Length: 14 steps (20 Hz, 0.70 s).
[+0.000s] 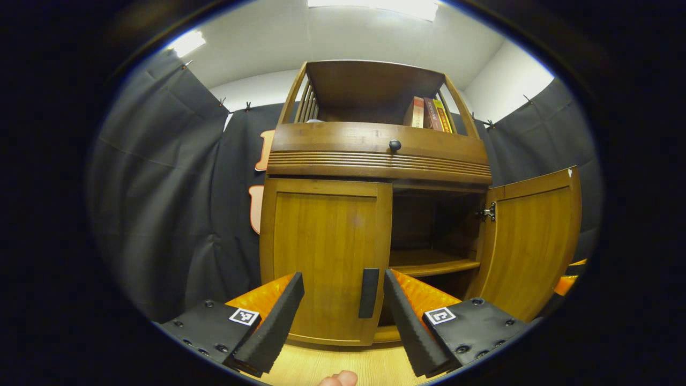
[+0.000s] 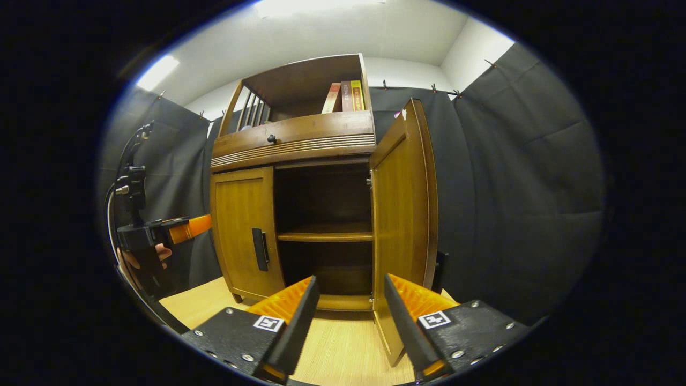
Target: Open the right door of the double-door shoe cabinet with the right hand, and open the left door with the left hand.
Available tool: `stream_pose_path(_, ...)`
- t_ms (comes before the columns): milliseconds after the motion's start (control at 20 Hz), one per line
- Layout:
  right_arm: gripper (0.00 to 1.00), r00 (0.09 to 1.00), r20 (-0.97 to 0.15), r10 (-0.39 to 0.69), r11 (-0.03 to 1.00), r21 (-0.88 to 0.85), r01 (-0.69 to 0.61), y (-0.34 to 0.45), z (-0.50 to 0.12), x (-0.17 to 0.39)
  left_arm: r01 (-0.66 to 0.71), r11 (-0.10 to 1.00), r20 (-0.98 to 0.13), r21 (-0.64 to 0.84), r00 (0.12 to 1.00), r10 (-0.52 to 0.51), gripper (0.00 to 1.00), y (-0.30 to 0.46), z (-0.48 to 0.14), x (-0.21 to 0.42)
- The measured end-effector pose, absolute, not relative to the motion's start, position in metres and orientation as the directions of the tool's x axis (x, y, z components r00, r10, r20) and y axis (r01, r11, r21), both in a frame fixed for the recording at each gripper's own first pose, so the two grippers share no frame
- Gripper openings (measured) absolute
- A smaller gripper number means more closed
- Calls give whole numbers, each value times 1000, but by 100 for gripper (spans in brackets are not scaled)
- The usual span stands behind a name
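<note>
Standing on a pale wooden floor (image 2: 343, 343) against the black cloth wall, the shoe cabinet (image 1: 375, 161) is the biggest thing here, with an open top shelf holding a few books (image 1: 427, 113) at its right end and a drawer front with a small round knob (image 1: 395, 145) below that.

Under the drawer, the right door (image 2: 402, 214) already stands swung wide on its hinge, its edge facing the right gripper view, and the dark inside of the cabinet with one shelf board (image 2: 324, 234) is laid bare. That half of the task looks done.

The left door (image 1: 327, 257) is shut flat against the cabinet front. Its dark upright handle (image 1: 368, 292) sits at the door's inner edge, beside the open half.

The left gripper (image 1: 343, 311) is spread open and empty, fingers either side of that handle as the left gripper view lines it up, though apart from it and not touching. From the right gripper view it shows off to the cabinet's left, held by a hand (image 2: 140, 257).

The right gripper (image 2: 351, 316) is also spread open, holding nothing, low in front of the open half, near the right door's bottom edge.

Left to do, by my reading: close in on the handle, grip it, and pull the left door open.
</note>
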State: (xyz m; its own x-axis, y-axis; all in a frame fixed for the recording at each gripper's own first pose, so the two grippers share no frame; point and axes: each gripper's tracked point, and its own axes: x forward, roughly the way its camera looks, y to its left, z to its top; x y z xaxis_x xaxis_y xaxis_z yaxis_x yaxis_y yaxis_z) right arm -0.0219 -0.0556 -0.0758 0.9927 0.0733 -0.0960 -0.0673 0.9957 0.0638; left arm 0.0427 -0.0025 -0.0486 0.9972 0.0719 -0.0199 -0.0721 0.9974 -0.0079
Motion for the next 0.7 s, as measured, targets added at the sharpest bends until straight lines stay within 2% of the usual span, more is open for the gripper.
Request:
stream_pose_path(50,72,993,-98,70,996,69,-63,-55,-77,-20,-67,998,-23,-9,997,67,97,-3,-50,46)
stream_pose_path(100,100,993,-98,68,995,75,-61,-54,-78,-19,-61,998,-27,-10,998,61,99,-3,-52,50)
stream_pose_path(150,92,993,-93,68,995,82,-60,-52,-77,-18,-49,999,-30,-16,998,48,95,-5,-54,54)
stream_pose_path(350,92,996,-74,56,994,93,-49,-50,-71,-11,9,1000,-58,-16,998,-10,97,-20,-69,84)
stream_pose_path(700,92,997,-63,43,996,87,-38,-53,-68,-9,50,999,-91,15,995,-48,97,-37,-104,134)
